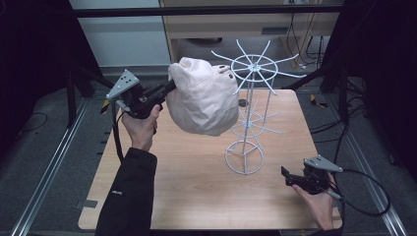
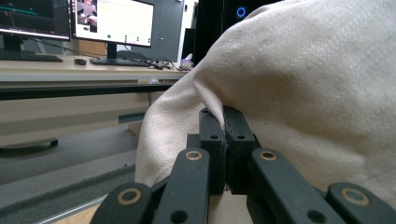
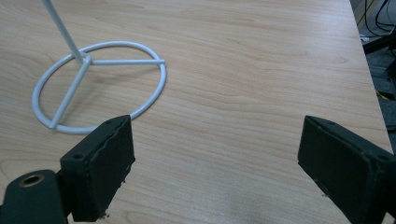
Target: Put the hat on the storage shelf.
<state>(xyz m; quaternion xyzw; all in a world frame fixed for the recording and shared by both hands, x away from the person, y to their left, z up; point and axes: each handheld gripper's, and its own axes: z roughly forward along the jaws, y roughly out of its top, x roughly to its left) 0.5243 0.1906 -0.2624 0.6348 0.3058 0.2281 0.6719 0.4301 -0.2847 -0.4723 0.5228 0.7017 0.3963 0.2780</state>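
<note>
High view: near the upper middle of the frame, the left gripper point(image 1: 169, 87) holds a cream fabric cap point(image 1: 204, 96) in the air above the wooden bench point(image 1: 196, 172), its jaws pinched tight on a fold of the cloth. Just right of the cap stands a white wire rack point(image 1: 248, 115). At lower right, the right gripper point(image 1: 287, 178) rests low over the bench, jaws spread wide, nothing between them.

At the lower left of the high view, the left gripper point(image 1: 169, 86) is black, topped by a grey three-cornered plate, with a black cable and a black sleeve behind it. The right gripper point(image 1: 284, 173), lower right, looks alike; brass-ringed pivots mark its arms.
</note>
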